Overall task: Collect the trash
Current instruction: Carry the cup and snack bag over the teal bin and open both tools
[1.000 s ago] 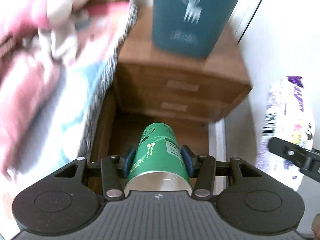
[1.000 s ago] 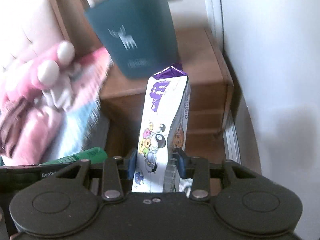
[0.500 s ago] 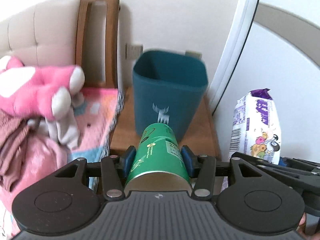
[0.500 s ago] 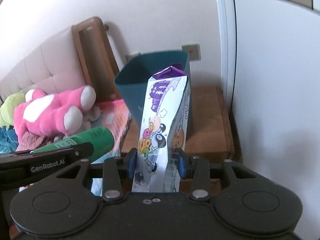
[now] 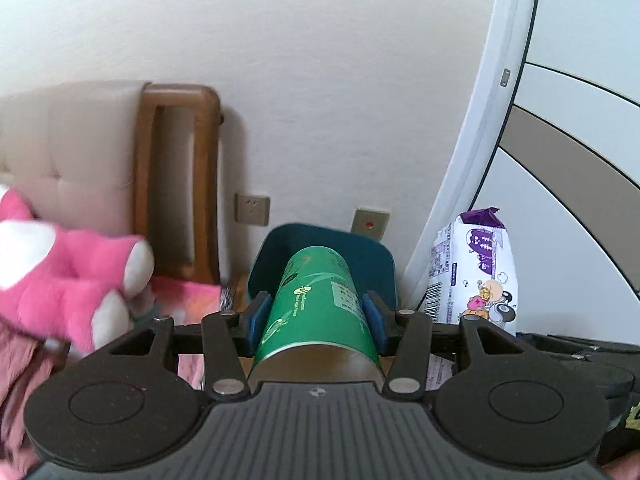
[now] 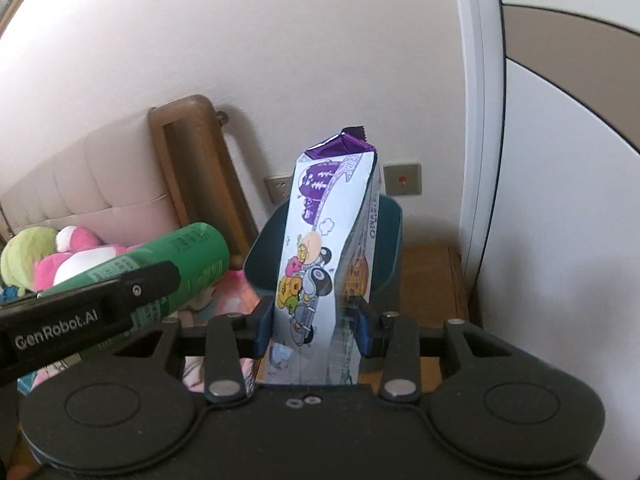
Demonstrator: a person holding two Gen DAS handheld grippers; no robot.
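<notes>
Against a white wall, a teal bin [image 6: 390, 240] stands on a wooden nightstand [image 6: 432, 276]. The left claw [image 5: 316, 316] clamps a green can [image 5: 320, 300], its long axis pointing forward toward the bin. The right claw [image 6: 316, 326] grips an upright snack packet [image 6: 328, 240] before the bin.

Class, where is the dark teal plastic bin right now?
In both wrist views the dark teal plastic bin stands on the wooden nightstand against the wall, behind the held trash.

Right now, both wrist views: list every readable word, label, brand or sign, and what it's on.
"GenRobot.AI": white print on the side of the left gripper, seen from the right wrist view.
Green cylindrical can: white logos and a text panel, too small to read.
White and purple cartoon-printed snack packet: purple lettering, side print and a barcode, all illegible.
Grey wall switch plate: a red mark, no text.
Dark teal plastic bin: no print visible.
</notes>
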